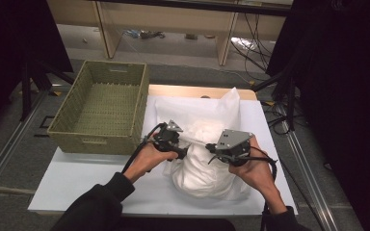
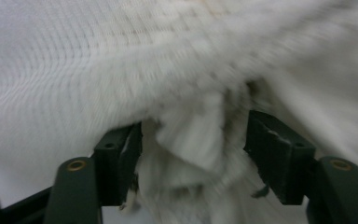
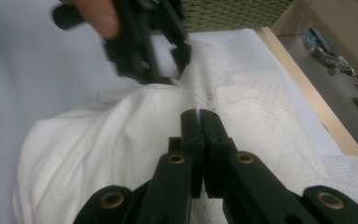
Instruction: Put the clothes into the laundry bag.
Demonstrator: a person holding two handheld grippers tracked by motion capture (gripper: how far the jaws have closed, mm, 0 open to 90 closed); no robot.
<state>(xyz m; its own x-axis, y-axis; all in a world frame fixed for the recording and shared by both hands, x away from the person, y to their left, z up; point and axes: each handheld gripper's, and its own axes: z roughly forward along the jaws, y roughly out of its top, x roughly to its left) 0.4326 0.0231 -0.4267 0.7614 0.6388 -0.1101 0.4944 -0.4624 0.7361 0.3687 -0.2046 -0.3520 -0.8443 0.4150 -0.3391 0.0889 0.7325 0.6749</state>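
On the white table (image 1: 77, 180), seen from above, a white cloth (image 1: 202, 166) lies bundled right of a wicker basket (image 1: 103, 108), with the left gripper (image 1: 185, 150) and right gripper (image 1: 211, 153) at it. Left gripper view: jaws spread, a fold of cloth (image 2: 191, 135) between them. Right gripper view: the right gripper (image 3: 199, 114) is clenched, apparently pinching mesh cloth (image 3: 242, 102).

White cloth heap (image 1: 204, 159) fills tabletop (image 1: 82, 180) centre between both grippers, blocks direct path across. Wicker basket (image 1: 103, 106) stands at far left, walls bar low sideways pass, interior open from above. Bare tabletop front left and along right edge: free room. Left gripper (image 2: 193, 149) jaws apart, cloth bunched between.
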